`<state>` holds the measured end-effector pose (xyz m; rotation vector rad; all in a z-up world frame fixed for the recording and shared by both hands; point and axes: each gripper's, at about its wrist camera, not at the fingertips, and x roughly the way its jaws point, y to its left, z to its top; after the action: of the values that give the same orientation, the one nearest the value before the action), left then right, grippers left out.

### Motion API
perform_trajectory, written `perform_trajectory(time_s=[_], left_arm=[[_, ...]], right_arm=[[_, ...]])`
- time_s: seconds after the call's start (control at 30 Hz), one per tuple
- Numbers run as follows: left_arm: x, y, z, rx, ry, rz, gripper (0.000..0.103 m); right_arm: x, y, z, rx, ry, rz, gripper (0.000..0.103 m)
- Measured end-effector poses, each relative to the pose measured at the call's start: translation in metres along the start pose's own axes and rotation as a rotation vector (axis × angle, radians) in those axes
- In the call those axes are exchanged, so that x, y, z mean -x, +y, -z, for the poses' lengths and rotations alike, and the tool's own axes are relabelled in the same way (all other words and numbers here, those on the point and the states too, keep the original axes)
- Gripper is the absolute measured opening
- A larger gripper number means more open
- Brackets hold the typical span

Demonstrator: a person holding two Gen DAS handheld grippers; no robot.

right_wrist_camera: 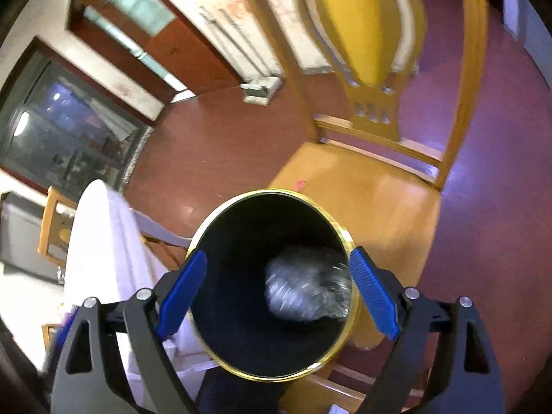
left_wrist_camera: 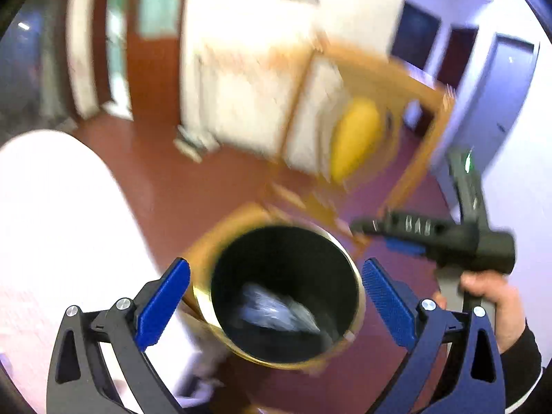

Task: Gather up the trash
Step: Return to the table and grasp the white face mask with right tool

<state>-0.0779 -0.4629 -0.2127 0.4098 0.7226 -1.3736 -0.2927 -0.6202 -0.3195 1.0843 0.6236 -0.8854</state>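
Both tongs over the bin, nothing pinched in either.

Left gripper (left_wrist_camera: pixel 276 303): blue ribbed pads spread wide, gap between them empty. It hangs above the round black waste bin with a gold rim (left_wrist_camera: pixel 286 296), mouth of the bin framed between the two pads. Left view is motion-blurred.

Right gripper (right_wrist_camera: pixel 277 291): pads also spread, straddling the same bin (right_wrist_camera: pixel 272 286) from above. The pads overlap the gold rim in the view; can't tell whether they touch it. In the left view the right gripper sits off to the right of the bin, held by a hand (left_wrist_camera: pixel 496 307) in a dark sleeve.

Trash: a crumpled clear plastic wrapper (right_wrist_camera: pixel 307 291) lies inside the bin, low and toward the right wall. Same wrapper (left_wrist_camera: pixel 276 307) shows as a pale smear at the bin bottom in the left view.

Surroundings: the bin stands on the glossy seat of a wooden chair with a yellow padded back (right_wrist_camera: pixel 358 24), near the seat's front-left edge. A round table under a white cloth (right_wrist_camera: pixel 103 248) is just beside the bin on the left. Reddish-brown floor (right_wrist_camera: pixel 220 138) all around.
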Motion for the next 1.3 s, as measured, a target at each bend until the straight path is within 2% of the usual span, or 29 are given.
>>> perform_trajectory(time_s=[0.1,0.2,0.3,0.33,0.37,0.43,0.5,0.53,0.63,0.7,0.8,1.0,1.07,1.1,1.17,1.23,1.3], left_arm=[[0.06,0.042,0.002,0.068,-0.128,-0.144,0.097],[0.118,0.089,0.015,0.166,-0.192,-0.253,0.097],[0.186,0.133,0.037,0.258,-0.269,-0.429,0.097],[0.208,0.144,0.046,0.278,-0.292,-0.493,0.097],[0.241,0.157,0.06,0.31,-0.321,-0.595,0.097],[0.29,0.171,0.081,0.359,-0.351,-0.753,0.097],[0.335,0.174,0.096,0.379,-0.384,-0.894,0.097],[0.364,0.172,0.108,0.383,-0.41,-0.99,0.097],[0.424,0.16,0.133,0.407,-0.482,-1.184,0.097],[0.447,0.158,0.144,0.45,-0.509,-1.241,0.097],[0.464,0.152,0.158,0.481,-0.537,-1.238,0.097],[0.469,0.148,0.169,0.48,-0.517,-1.238,0.097],[0.47,0.154,0.17,0.494,-0.513,-1.225,0.097],[0.469,0.154,0.175,0.501,-0.511,-1.221,0.097],[0.473,0.159,0.182,0.519,-0.5,-1.23,0.097],[0.477,0.166,0.191,0.547,-0.481,-1.263,0.097],[0.485,0.176,0.205,0.598,-0.46,-1.288,0.097]], right_arm=[[0.007,0.044,0.005,0.099,-0.016,-0.05,0.086],[0.009,0.109,0.02,0.248,-0.016,-0.127,0.086],[0.01,0.177,0.042,0.397,0.007,-0.22,0.086],[0.013,0.203,0.052,0.454,0.018,-0.263,0.086],[0.016,0.225,0.062,0.501,0.026,-0.3,0.086],[0.029,0.274,0.086,0.619,0.033,-0.39,0.086],[0.049,0.313,0.108,0.706,0.018,-0.476,0.086],[0.061,0.329,0.116,0.739,0.008,-0.52,0.086],[0.097,0.368,0.142,0.839,-0.039,-0.637,0.086],[0.115,0.386,0.162,0.914,-0.067,-0.688,0.087],[0.126,0.409,0.186,1.004,-0.065,-0.735,0.087],[0.129,0.422,0.218,1.092,-0.005,-0.76,0.087],[0.122,0.424,0.224,1.126,0.061,-0.754,0.087],[0.111,0.425,0.231,1.151,0.135,-0.746,0.087],[0.083,0.418,0.245,1.226,0.269,-0.656,0.087],[0.051,0.406,0.265,1.32,0.336,-0.513,0.087],[0.026,0.391,0.281,1.379,0.4,-0.424,0.087]])
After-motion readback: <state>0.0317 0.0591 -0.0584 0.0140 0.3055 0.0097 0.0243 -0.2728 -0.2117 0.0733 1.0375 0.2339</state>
